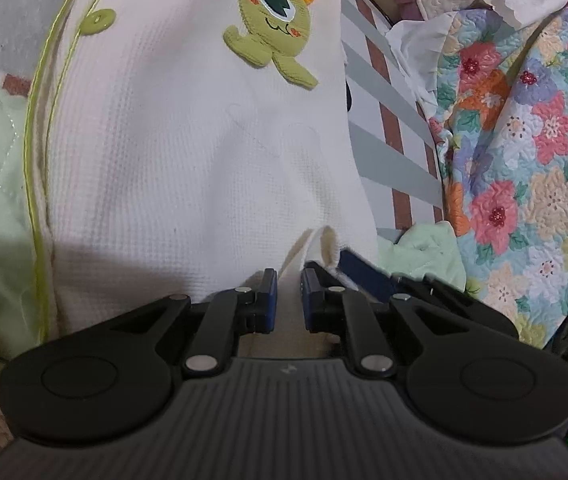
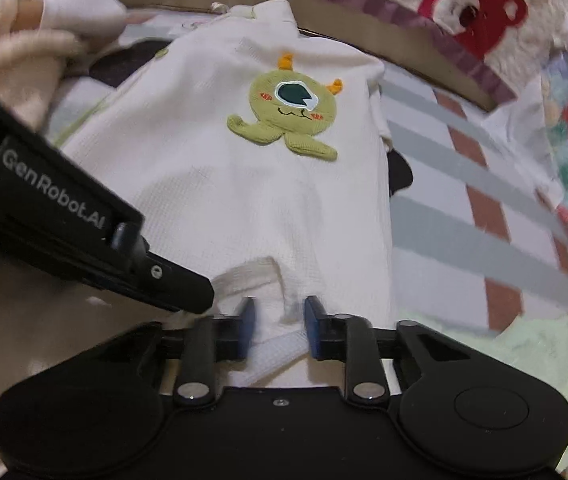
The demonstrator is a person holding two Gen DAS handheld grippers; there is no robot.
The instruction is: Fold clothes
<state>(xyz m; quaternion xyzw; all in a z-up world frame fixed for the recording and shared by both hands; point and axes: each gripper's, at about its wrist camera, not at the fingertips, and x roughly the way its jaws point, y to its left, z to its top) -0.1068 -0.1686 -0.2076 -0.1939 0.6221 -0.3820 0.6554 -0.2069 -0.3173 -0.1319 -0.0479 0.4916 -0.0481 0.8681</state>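
The soft, light white top (image 1: 188,152), spread on the striped sheet (image 1: 388,128), is pinched at its near hem by the left gripper (image 1: 289,300) and straddled by the part-open right gripper (image 2: 278,326), where hold is best taken.

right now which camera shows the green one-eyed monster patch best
The left wrist view: the green one-eyed monster patch on the cream waffle-knit garment is sharp and large, though its top is cropped. The right wrist view shows it whole but smaller and softer.
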